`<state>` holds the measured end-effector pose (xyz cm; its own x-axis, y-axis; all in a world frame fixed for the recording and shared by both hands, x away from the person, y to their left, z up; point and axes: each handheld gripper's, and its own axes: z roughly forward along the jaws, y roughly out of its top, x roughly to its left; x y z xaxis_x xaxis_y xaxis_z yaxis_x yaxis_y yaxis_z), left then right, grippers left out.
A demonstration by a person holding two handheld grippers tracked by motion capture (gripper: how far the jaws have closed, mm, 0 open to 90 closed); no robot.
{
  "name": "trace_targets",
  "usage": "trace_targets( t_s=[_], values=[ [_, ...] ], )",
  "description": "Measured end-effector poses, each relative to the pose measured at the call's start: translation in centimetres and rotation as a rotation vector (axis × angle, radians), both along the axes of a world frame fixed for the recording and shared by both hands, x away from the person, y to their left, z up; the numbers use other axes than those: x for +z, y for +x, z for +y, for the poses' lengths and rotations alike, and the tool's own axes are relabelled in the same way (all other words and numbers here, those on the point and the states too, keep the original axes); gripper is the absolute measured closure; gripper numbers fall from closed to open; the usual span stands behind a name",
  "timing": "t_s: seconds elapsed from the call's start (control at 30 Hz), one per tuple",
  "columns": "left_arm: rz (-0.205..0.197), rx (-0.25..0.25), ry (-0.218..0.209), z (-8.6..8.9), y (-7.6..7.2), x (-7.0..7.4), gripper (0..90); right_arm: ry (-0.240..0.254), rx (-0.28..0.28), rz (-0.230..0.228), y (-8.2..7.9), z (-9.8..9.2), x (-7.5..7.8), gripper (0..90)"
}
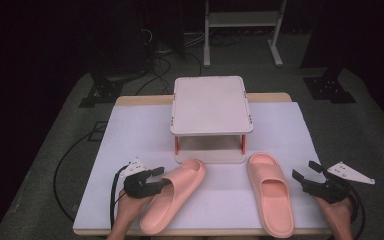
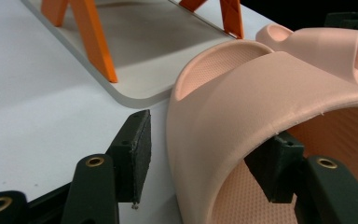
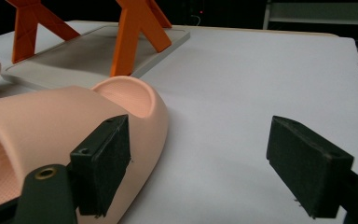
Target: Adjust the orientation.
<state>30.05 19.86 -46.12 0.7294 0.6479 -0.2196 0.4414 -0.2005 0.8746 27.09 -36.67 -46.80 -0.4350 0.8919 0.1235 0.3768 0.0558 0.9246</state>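
Two pink slide slippers lie on the white table, toes toward the rack. My left gripper (image 1: 162,178) (image 2: 209,140) straddles the side of the left slipper's (image 1: 172,195) strap (image 2: 261,93). One pad (image 2: 137,144) stands just outside the slipper's wall with a thin gap, and the other pad sits inside under the strap. To the right of the right slipper (image 1: 270,192) (image 3: 51,126), my right gripper (image 1: 304,170) (image 3: 198,154) stands wide open, with bare table between its pads. Its left pad is beside the slipper's edge.
A small white two-tier rack (image 1: 211,105) with orange legs (image 2: 93,42) stands mid-table behind the slippers, its base tray (image 3: 74,56) close to their toes. White table surface (image 1: 290,130) lies on both sides of it. Cables and dark stands sit on the floor beyond.
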Motion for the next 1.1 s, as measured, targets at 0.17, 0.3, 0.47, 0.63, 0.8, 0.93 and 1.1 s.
trace_targets(
  t_s=[0.17, 0.3, 0.47, 0.63, 0.8, 0.93, 1.1],
  values=[
    [-0.003, -0.018, 0.014, -0.4, -0.2, 0.0, 47.7, 0.003, 0.014, -0.006, -0.2, 0.0, 0.1, 20.7],
    [-0.007, -0.033, 0.033, -0.9, -0.4, -0.1, 48.8, 0.023, 0.028, -0.021, -0.4, -0.1, 0.2, 20.5],
    [-0.011, -0.054, 0.053, -1.4, -0.6, -0.1, 50.2, 0.031, 0.052, -0.030, -0.7, -0.2, 0.3, 20.6],
    [-0.019, -0.071, 0.070, -1.9, -0.8, -0.2, 52.6, 0.043, 0.083, -0.033, -1.0, -0.2, 0.4, 20.6],
    [-0.034, -0.060, 0.085, -2.0, -0.9, -0.1, 54.3, 0.057, 0.118, -0.047, -1.3, 0.0, 0.7, 20.6],
    [-0.046, -0.048, 0.104, -2.2, -1.2, -0.1, 56.2, 0.056, 0.146, -0.047, -1.6, 0.5, 0.9, 20.6],
    [-0.056, -0.041, 0.118, -2.2, -1.2, -0.1, 58.6, 0.050, 0.161, -0.038, -1.9, 0.6, 0.9, 20.6]
  ],
)
